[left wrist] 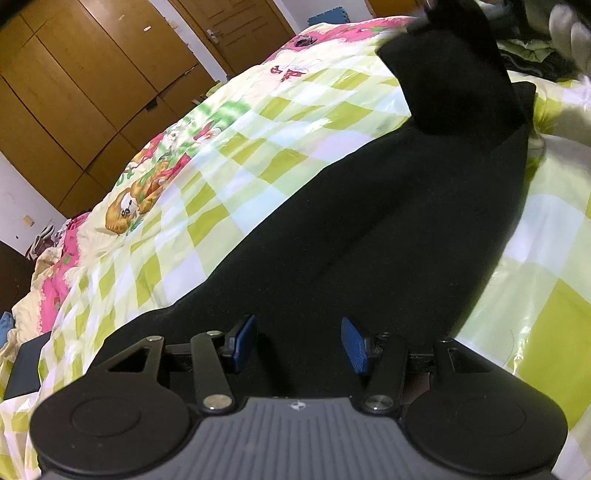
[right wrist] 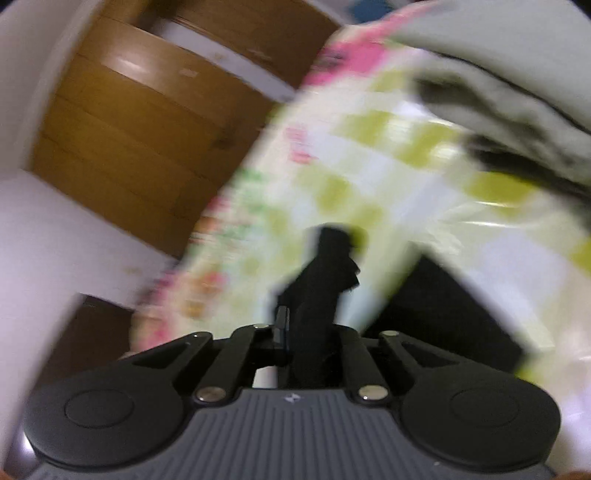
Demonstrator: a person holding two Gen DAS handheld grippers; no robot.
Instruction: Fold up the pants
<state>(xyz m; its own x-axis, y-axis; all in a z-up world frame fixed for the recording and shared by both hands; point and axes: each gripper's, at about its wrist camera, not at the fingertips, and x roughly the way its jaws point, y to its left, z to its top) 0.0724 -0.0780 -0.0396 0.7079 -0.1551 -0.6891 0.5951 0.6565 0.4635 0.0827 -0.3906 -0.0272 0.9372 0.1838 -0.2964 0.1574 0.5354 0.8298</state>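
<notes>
Black pants (left wrist: 388,229) lie spread on a bed with a green-checked quilt (left wrist: 229,155). In the left wrist view my left gripper (left wrist: 299,343) is open, its blue pads (left wrist: 243,341) just above the near end of the pants. At the far end a strip of the pants (left wrist: 454,74) is lifted off the bed. In the blurred right wrist view my right gripper (right wrist: 310,328) is shut on a bunch of black pants fabric (right wrist: 328,266) held above the quilt (right wrist: 369,177).
Wooden wardrobe doors (left wrist: 92,85) stand beyond the bed. A pile of grey and dark clothes (right wrist: 498,92) lies on the bed's far right. A dark box (left wrist: 26,369) sits at the bed's left edge. A white gloved hand (left wrist: 569,33) shows at top right.
</notes>
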